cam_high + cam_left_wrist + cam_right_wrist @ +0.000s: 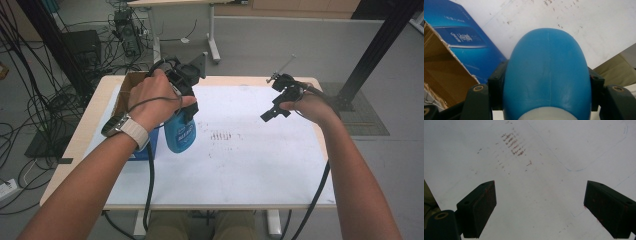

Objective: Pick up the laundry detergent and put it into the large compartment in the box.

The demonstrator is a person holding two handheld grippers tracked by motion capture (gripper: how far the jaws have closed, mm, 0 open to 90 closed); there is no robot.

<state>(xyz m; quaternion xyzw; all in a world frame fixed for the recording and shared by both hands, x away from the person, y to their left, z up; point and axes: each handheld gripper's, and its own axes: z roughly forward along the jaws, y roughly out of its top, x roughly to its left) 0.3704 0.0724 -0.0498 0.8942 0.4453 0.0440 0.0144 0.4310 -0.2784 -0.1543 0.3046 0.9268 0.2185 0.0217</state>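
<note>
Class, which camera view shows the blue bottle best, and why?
The left gripper view: the blue bottle looms close between that hand-held gripper's jaws. The high view shows it smaller, partly hidden under the left hand. The right gripper view offers the white tabletop.

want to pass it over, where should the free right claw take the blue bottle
Take the blue bottle low on its rounded body, from the right. The left claw already clamps it up near the pale neck, and the box blocks its left side. The open right claw has bare table to cross.

Smooth, glossy blue bottle (547, 72), probably plastic; torn cardboard box (444, 72); scuffed white sheet (544, 195).
</note>
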